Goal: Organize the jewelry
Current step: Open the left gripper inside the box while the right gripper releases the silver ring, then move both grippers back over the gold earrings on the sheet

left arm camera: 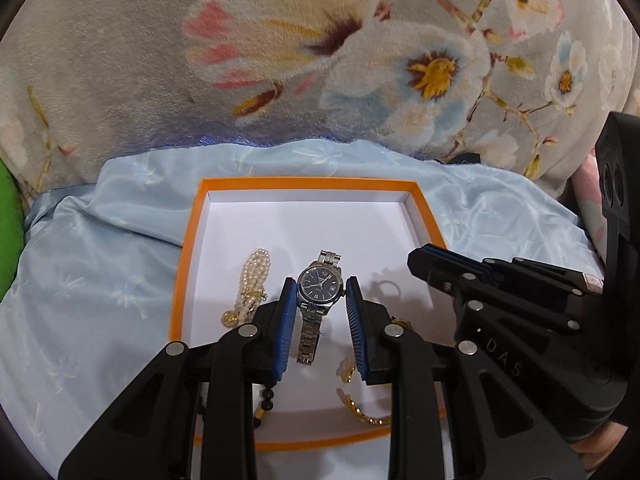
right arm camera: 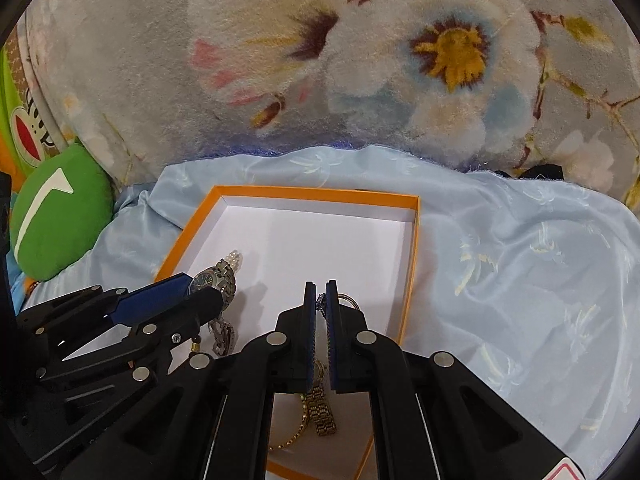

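An orange-rimmed white tray (left arm camera: 304,184) (right arm camera: 412,264) lies on a pale blue cloth. In the left wrist view my left gripper (left arm camera: 321,292) is open, its blue pads on either side of a silver watch with a blue dial (left arm camera: 318,288), which also shows in the right wrist view (right arm camera: 212,280). A pearl bracelet (left arm camera: 254,280) lies left of it. My right gripper (right arm camera: 320,294) is shut on a thin silver chain (right arm camera: 320,304), with a ring (right arm camera: 348,300) beside its right pad. A gold watch (right arm camera: 320,404) and gold chain (right arm camera: 292,436) lie below it.
A floral plush blanket (left arm camera: 320,48) rises behind the tray. A green cushion (right arm camera: 56,212) sits at the left. The pale blue cloth (right arm camera: 520,280) spreads to the right of the tray. Dark beads (left arm camera: 266,400) lie near the tray's front edge.
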{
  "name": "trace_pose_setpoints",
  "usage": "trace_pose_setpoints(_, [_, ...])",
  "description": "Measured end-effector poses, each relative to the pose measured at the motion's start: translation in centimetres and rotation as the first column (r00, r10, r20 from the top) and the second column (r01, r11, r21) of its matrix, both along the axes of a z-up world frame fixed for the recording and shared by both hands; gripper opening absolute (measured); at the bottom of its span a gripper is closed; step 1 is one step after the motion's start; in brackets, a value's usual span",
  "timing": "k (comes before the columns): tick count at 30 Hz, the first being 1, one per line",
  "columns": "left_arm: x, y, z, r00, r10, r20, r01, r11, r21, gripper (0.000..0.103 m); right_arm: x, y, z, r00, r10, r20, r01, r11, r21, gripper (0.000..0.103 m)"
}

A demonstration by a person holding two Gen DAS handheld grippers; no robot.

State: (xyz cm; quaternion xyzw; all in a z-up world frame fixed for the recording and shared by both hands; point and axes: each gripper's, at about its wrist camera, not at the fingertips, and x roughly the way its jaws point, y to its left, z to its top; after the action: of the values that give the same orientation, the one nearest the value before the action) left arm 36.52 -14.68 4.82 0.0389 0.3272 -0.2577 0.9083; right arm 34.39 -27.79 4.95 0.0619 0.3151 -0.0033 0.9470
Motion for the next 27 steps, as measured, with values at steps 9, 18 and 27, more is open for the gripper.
trace_pose_setpoints(9, [1.1, -0.1, -0.7, 0.999, 0.032, -0.004, -0.032, 0.999, -0.008, 0.025, 0.2, -0.2, -0.8, 1.000, -0.013, 0.014, 0.013, 1.000, 0.005, 0.007])
trace_pose_setpoints(18, [-1.8, 4.0, 2.5, 0.998, 0.063, 0.029, -0.061, 0.997, -0.052, 0.025, -4.8, -0.9, 1.0, 0.998, -0.025, 0.055, 0.024, 0.999, 0.027, 0.007])
trace_pose_setpoints(27, [-10.4, 10.5, 3.1, 0.997, 0.075, 0.031, -0.074, 0.997, -0.030, 0.029, -15.8, 0.1, 1.5, 0.999, -0.011, 0.049, 0.008, 0.998, 0.059, 0.008])
